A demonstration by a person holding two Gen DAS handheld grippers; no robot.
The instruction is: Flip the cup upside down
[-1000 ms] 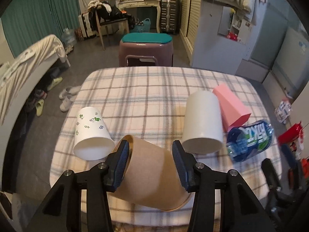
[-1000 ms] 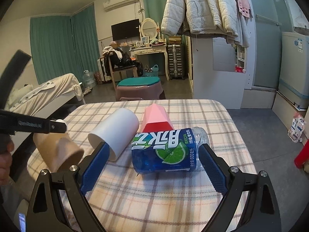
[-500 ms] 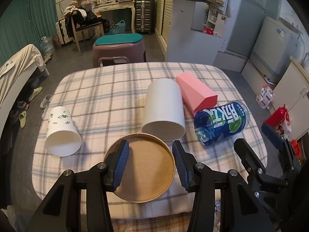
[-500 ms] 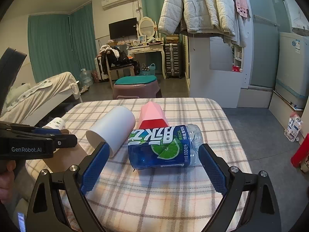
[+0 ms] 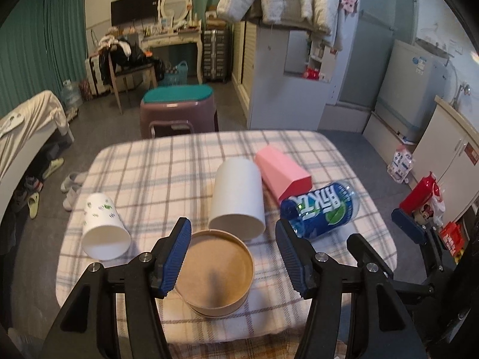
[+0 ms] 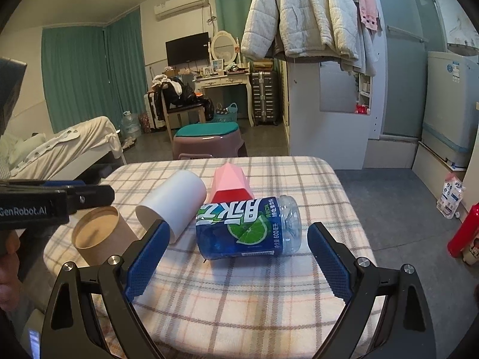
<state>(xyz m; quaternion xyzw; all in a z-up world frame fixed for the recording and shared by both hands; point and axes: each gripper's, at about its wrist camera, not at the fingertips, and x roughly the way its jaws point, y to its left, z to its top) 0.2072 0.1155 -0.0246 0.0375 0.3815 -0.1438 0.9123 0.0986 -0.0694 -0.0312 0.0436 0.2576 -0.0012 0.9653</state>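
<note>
A brown paper cup (image 5: pixel 216 272) stands near the front edge of the plaid-covered table (image 5: pixel 167 164), its flat recessed end facing up; it also shows in the right wrist view (image 6: pixel 98 236). My left gripper (image 5: pixel 233 254) is open, its blue pads on either side of the cup and apart from it. My right gripper (image 6: pixel 238 264) is open and empty, held low before a cut blue bottle (image 6: pixel 248 227).
A white cup (image 5: pixel 238 199) lies on its side behind the brown one. A leaf-printed white cup (image 5: pixel 103 223) lies at the left, a pink cup (image 5: pixel 281 173) and the blue bottle (image 5: pixel 320 209) at the right. A stool (image 5: pixel 178 106) stands beyond the table.
The left gripper turned the brown cup from lying on its side to standing with its flat end up, then opened and let go of it. The right gripper stayed put.
</note>
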